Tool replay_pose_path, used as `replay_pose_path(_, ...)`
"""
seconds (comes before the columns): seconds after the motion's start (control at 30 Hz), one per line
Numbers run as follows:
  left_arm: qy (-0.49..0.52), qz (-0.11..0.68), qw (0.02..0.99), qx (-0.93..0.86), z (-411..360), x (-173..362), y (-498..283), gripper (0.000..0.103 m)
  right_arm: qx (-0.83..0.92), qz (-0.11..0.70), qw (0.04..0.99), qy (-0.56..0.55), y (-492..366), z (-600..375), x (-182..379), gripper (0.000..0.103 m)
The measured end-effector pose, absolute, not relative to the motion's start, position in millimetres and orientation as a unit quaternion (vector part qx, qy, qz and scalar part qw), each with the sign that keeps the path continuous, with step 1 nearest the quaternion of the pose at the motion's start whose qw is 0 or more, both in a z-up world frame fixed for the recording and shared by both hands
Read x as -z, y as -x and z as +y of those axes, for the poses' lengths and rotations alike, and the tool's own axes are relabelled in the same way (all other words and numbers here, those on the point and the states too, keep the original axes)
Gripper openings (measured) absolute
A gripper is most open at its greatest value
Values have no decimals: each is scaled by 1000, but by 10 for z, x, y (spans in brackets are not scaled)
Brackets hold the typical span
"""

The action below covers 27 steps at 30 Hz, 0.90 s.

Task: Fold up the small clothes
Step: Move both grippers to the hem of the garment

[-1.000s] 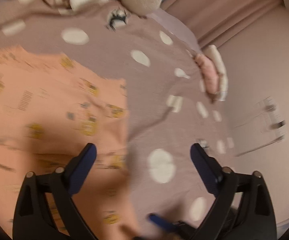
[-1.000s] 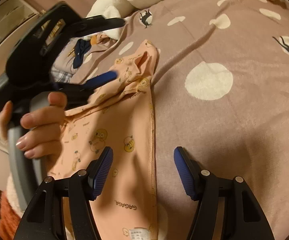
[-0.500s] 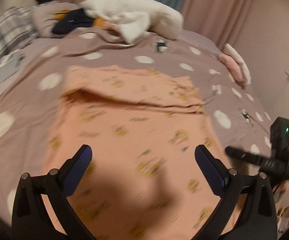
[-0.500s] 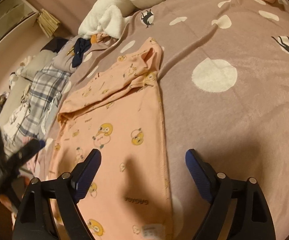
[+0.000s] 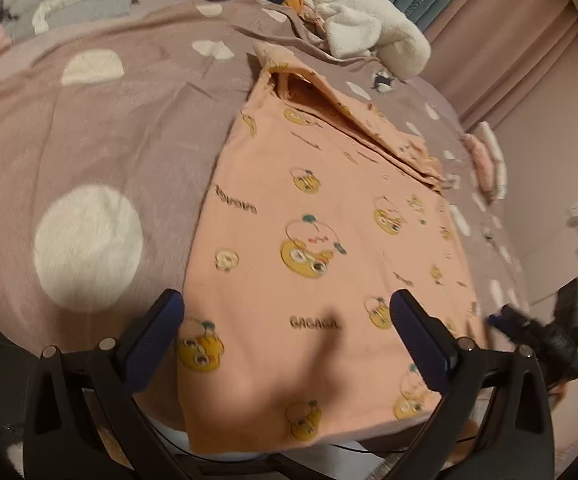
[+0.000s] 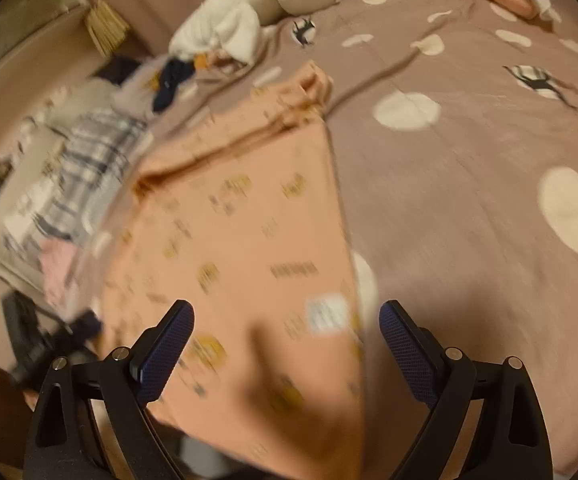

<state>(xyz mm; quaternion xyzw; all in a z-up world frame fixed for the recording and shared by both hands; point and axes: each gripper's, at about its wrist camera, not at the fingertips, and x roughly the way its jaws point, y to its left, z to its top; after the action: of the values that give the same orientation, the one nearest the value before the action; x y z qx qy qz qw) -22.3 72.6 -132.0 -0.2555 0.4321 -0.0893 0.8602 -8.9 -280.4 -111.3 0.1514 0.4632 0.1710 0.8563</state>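
The peach shirt (image 5: pixel 321 240) is lying flat on the spotted blanket (image 5: pixel 89 140), its hem hanging just over the near edge of the bed and its sleeves folded across the top end, toward the white plush toy (image 5: pixel 369 24). Both tools are now sitting at the hem end of the shirt. The left gripper (image 5: pixel 287 332) has swung across from the bare blanket beside the shirt and is now hovering over the hem's left part, jaws spread wide, nothing between the pads. The right gripper (image 6: pixel 287 344) has just been opening; it is hanging over the hem's right corner, near the white care label (image 6: pixel 327 314), released and empty, with the cloth lying loose beneath it.

I take that to mean the sleeve fold is finished and let go, and the person is lining up both tools on the hem. The likely next step is pinching the two hem corners and carrying them up toward the sleeves to halve the shirt. The right view is blurred, so the exact corner is hard to judge.
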Motion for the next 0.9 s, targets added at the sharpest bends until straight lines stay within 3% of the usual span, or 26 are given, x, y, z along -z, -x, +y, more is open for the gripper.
replay_pose_path(0.43, 334, 450, 817, 137, 970, 1403, 465, 103, -160, 494, 841, -152, 291, -2781, 1304, 94)
replay_pose_path(0.77, 258, 489, 816, 169, 754, 1436, 535, 103, -226, 485, 803, -263, 385, -2882, 1394, 102)
replay_pose_path(0.9, 299, 478, 788, 246, 707, 1433, 499, 103, -264, 497, 767, -309, 306, -2853, 1445, 102)
